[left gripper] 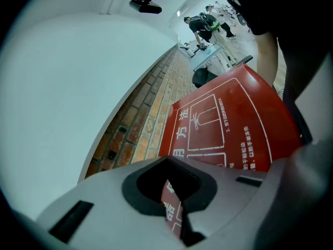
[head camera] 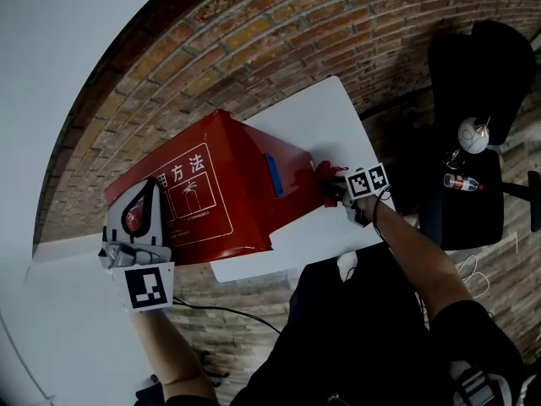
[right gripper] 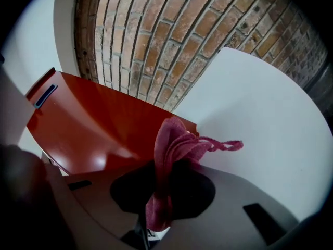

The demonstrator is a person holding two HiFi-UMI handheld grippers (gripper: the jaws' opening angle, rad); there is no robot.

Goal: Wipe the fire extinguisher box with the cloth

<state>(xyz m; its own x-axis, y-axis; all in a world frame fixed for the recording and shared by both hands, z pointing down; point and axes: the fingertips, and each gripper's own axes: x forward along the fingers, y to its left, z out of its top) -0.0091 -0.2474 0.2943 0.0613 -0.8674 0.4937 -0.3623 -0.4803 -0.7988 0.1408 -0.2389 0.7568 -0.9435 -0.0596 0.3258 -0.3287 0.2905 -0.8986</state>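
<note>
Brick flooring (head camera: pixel 279 32) surrounds a white table (head camera: pixel 338 117) where the red fire extinguisher box (head camera: pixel 228 176) lies flat (printed panel up). The left gripper (head camera: pixel 150 194), clenched shut, sits at its printed end; the right gripper (head camera: pixel 338 184) pinches the pink cloth (right gripper: pixel 171 150) against the opposite end
</note>
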